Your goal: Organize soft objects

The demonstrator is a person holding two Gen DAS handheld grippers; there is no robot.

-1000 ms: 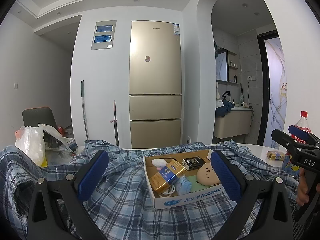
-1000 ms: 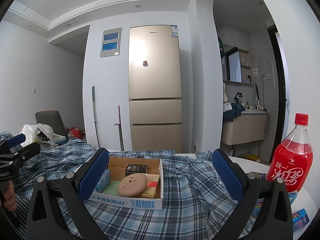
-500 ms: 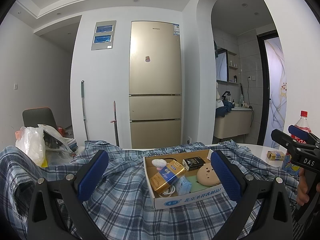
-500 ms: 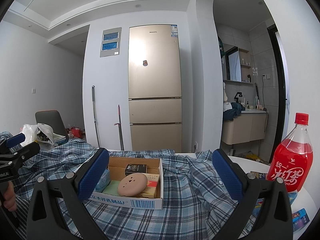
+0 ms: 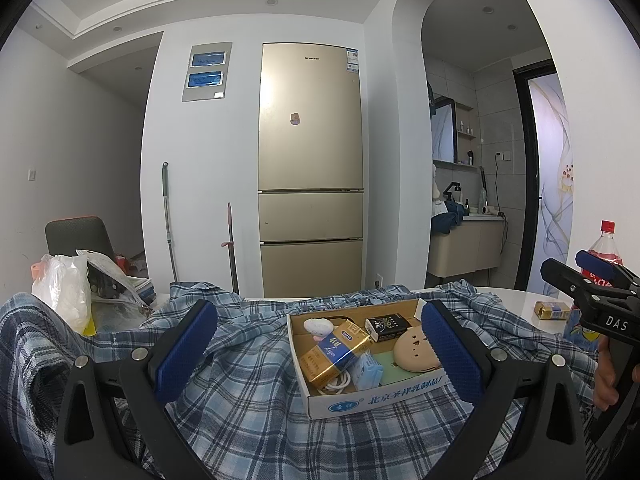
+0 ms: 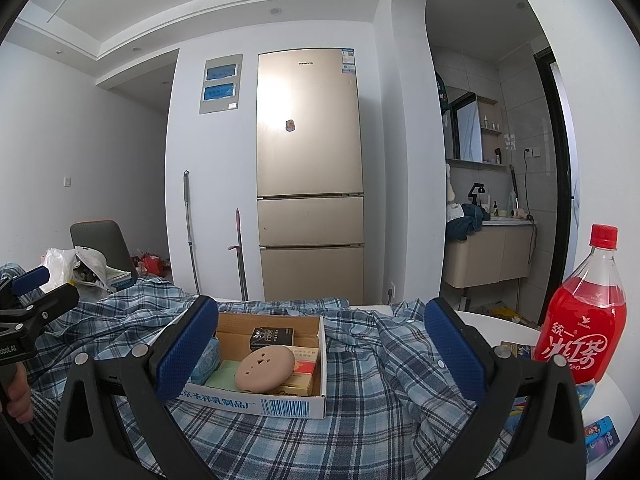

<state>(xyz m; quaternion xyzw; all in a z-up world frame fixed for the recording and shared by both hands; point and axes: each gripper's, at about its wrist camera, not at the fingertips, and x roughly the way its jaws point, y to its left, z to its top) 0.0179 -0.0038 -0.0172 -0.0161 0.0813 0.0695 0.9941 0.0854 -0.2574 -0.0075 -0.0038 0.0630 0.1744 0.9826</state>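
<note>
Your left tongs [image 5: 318,346] and your right tongs [image 6: 320,344] are both spread wide, nothing between their blue pads, each hovering low over a rumpled blue plaid shirt [image 5: 248,400] that lies spread across the white worktop [image 6: 612,396]. A shallow cardboard box [image 5: 376,394] sits on top of the shirt, in the middle of the left view and toward the left pad in the right view. Inside it lie a gold and blue carton [image 5: 334,350], a small black box [image 5: 387,325], a round tan disc with small holes [image 6: 265,368], a pale green pad [image 6: 222,376], a white cable [image 5: 335,384] and a white lumpy object [image 5: 318,326]. A bottle of red drink [image 6: 582,320] stands upright on the worktop to your right, just beyond the shirt's edge. A white plastic bag [image 5: 66,292] sits at the far left, beside the shirt. A gold fridge [image 5: 310,168] stands against the back wall.
</note>
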